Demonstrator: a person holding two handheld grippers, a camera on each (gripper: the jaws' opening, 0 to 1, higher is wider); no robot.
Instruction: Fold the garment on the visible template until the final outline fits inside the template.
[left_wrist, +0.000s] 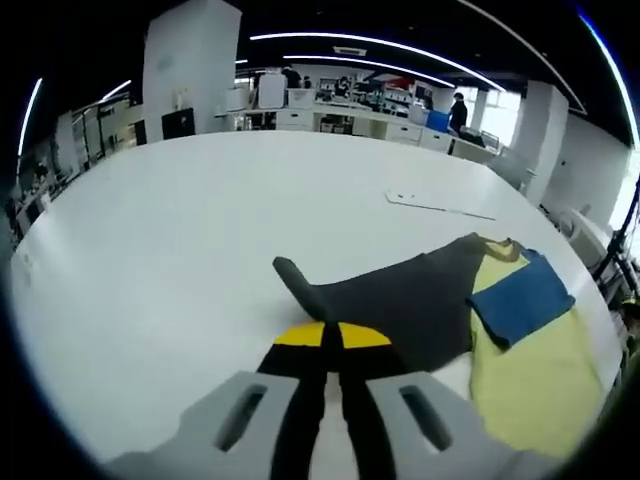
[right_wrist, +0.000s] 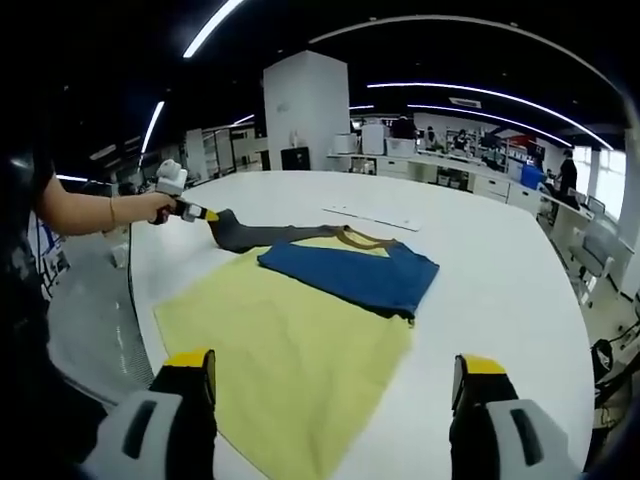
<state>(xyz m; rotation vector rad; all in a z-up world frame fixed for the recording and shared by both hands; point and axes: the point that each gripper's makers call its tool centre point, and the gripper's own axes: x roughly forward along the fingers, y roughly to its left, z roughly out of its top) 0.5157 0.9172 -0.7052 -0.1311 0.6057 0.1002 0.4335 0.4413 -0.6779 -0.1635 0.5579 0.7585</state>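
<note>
Left gripper (left_wrist: 331, 338) has its jaws clenched on the dark sleeve (left_wrist: 300, 283), stretched out ahead of them over the white tabletop (left_wrist: 180, 220). Right gripper (right_wrist: 335, 375) hangs with jaws released; the garment (right_wrist: 350, 272) lies just ahead on the yellow template (right_wrist: 290, 370).

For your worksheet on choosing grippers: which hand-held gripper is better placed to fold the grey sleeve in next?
Probably left: its hand-held gripper is shut on the sleeve; the right is open.

Bare white table (right_wrist: 500, 270) lies open all round the garment (right_wrist: 345, 270) and yellow template (right_wrist: 290, 370).
</note>
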